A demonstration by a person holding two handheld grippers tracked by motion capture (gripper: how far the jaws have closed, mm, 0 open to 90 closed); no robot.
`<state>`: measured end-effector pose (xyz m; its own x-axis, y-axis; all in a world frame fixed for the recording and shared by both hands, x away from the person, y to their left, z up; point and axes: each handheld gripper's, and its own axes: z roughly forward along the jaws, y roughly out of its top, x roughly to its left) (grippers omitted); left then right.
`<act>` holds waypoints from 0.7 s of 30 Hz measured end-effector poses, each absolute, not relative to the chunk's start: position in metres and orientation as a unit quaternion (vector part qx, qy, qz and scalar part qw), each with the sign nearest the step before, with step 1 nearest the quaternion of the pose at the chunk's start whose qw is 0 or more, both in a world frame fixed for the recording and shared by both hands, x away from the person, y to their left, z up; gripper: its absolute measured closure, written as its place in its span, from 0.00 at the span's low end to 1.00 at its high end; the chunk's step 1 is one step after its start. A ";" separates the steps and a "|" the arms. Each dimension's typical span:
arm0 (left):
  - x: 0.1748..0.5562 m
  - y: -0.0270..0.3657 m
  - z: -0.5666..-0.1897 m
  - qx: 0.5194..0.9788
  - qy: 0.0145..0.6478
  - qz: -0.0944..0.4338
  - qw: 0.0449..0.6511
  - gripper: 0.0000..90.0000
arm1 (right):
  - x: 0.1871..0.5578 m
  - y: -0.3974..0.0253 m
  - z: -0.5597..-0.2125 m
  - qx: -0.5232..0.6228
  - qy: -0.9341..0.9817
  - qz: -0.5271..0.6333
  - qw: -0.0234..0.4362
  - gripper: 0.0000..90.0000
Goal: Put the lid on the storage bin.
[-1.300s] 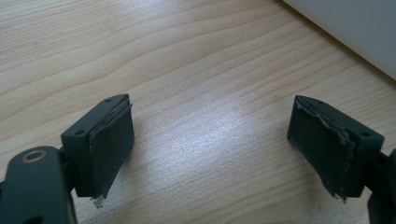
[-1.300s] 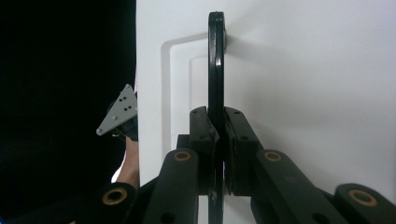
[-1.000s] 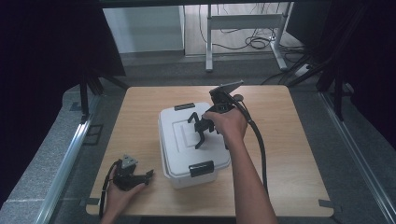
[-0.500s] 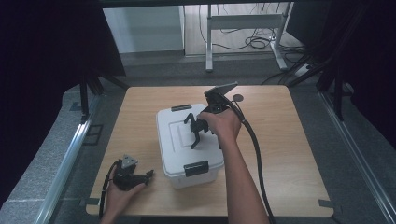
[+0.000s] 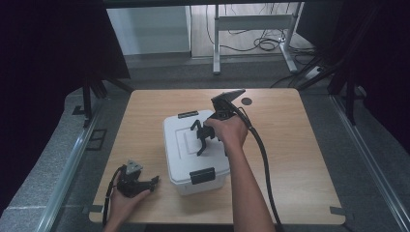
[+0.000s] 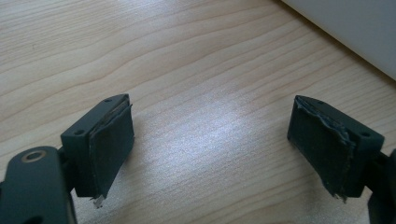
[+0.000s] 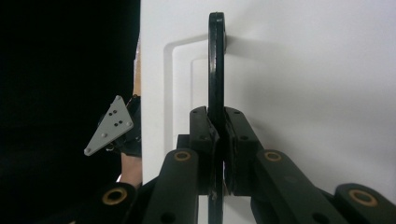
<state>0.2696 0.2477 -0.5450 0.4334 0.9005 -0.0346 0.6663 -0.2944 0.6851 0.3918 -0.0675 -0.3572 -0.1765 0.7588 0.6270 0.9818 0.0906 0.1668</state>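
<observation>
White box (image 5: 186, 150) shifted left, right gripper (image 7: 217, 140) clamping its handle (image 7: 215, 60)

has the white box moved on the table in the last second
Yes. The white box has slid toward the table's near edge, dragged by the right gripper.

A lidded box (image 5: 193, 150) is sitting near the middle of the counter (image 5: 300, 145). The right gripper (image 5: 205, 140) is reaching over its lid, jaws closed on the lid's handle (image 7: 215, 60). The left gripper (image 5: 133, 181) is lying on the counter just left of the box, near the front edge, its 2 jaws apart, apparently touching nothing.
</observation>
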 end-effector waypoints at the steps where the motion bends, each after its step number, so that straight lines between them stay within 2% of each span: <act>1: 0.270 0.248 -0.545 0.783 0.500 0.182 0.321 0.16 | 0.392 -0.068 -0.358 -0.611 -0.712 -0.286 0.197 0.93; 21: 0.270 0.248 -0.545 0.786 0.497 0.182 0.320 0.16 | 0.392 -0.069 -0.374 -0.611 -0.701 -0.305 0.204 0.92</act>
